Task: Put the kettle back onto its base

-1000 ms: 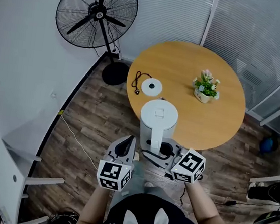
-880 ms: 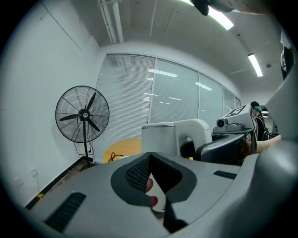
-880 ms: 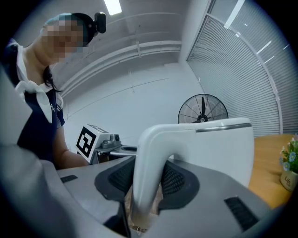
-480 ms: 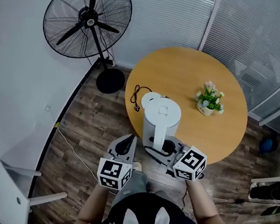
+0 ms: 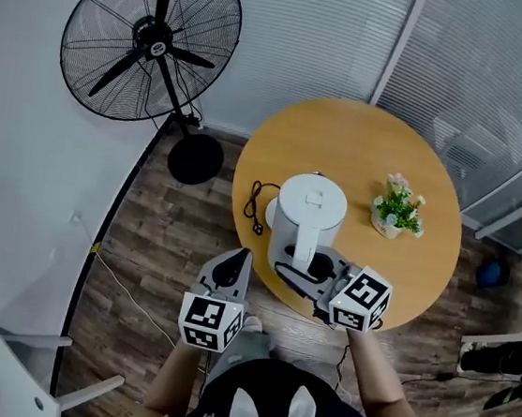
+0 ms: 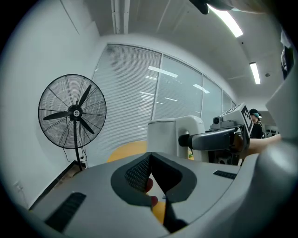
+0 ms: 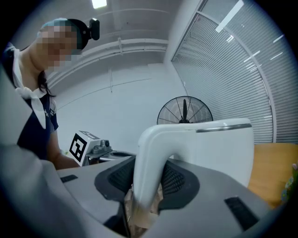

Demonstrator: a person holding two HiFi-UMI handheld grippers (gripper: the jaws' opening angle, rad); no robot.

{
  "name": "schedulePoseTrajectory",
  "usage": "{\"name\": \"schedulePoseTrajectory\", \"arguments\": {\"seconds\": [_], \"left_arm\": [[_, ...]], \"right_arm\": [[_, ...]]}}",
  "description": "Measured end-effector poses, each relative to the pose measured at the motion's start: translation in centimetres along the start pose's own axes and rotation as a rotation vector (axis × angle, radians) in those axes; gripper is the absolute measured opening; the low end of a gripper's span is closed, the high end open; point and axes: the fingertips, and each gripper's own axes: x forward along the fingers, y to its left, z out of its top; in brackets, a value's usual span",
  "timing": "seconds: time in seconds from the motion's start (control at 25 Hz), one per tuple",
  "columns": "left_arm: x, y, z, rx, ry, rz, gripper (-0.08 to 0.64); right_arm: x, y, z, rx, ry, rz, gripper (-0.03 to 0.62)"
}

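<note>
The white kettle [image 5: 307, 216] hangs upright over the near left part of the round wooden table [image 5: 372, 150]. My right gripper [image 5: 308, 267] is shut on its curved handle [image 7: 148, 153], with the pads pressed on both sides. The kettle body [image 7: 219, 148] fills the right gripper view. The base is hidden behind the kettle; only its black cord [image 5: 256, 200] shows on the tabletop. My left gripper [image 5: 238, 261] stays left of the kettle, off the table's edge, with its jaws [image 6: 150, 156] shut and nothing in them. In the left gripper view the kettle [image 6: 165, 135] stands just ahead.
A small potted flower [image 5: 398, 210] sits on the table to the kettle's right. A large black standing fan [image 5: 150, 38] is at the far left by the wall. Blinds and a glass wall run behind the table. A cable [image 5: 129, 286] lies on the wooden floor.
Both grippers and the kettle moved forward to the table. The kettle now hangs over the spot where the white base disc showed before and covers it.
</note>
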Motion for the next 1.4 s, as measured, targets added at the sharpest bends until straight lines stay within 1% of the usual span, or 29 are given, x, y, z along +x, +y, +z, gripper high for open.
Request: {"name": "schedulePoseTrajectory", "arguments": {"seconds": [0.24,0.4,0.6,0.76,0.88,0.96,1.12,1.24,1.4], "left_arm": [[1.9,2.4,0.7,0.001,-0.009,-0.022,0.021],[4.5,4.6,1.9,-0.004,0.008,-0.032,0.021],[4.7,4.3,1.3,-0.009,0.021,-0.033,0.021],[5.4,3.8,0.8,-0.015,0.031,-0.010,0.021],[7.1,4.3,1.9,-0.032,0.031,0.013,0.021],[7.6,4.6,2.5,-0.038,0.027,0.026,0.021],[7.7,5.2,2.7,-0.041,0.021,0.060,0.021],[7.9,5.1,2.5,-0.054,0.018,0.069,0.021],[8.4,4.6,2.4,-0.046,0.023,0.081,0.021]], "right_arm": [[1.9,-2.7,1.5,-0.001,-0.030,-0.025,0.150],[3.7,-6.1,3.4,0.016,-0.046,-0.045,0.152],[4.3,-7.0,4.0,-0.012,-0.048,-0.047,0.150],[4.4,-8.7,4.2,-0.005,-0.064,-0.046,0.152],[5.1,-11.6,4.7,0.015,-0.060,-0.043,0.150],[5.5,-12.7,4.8,0.019,-0.047,-0.039,0.152],[5.9,-13.3,4.6,0.018,-0.036,-0.027,0.152],[5.9,-13.9,4.4,0.042,-0.046,-0.023,0.152],[5.8,-14.7,4.1,0.049,-0.044,-0.012,0.152]]}}
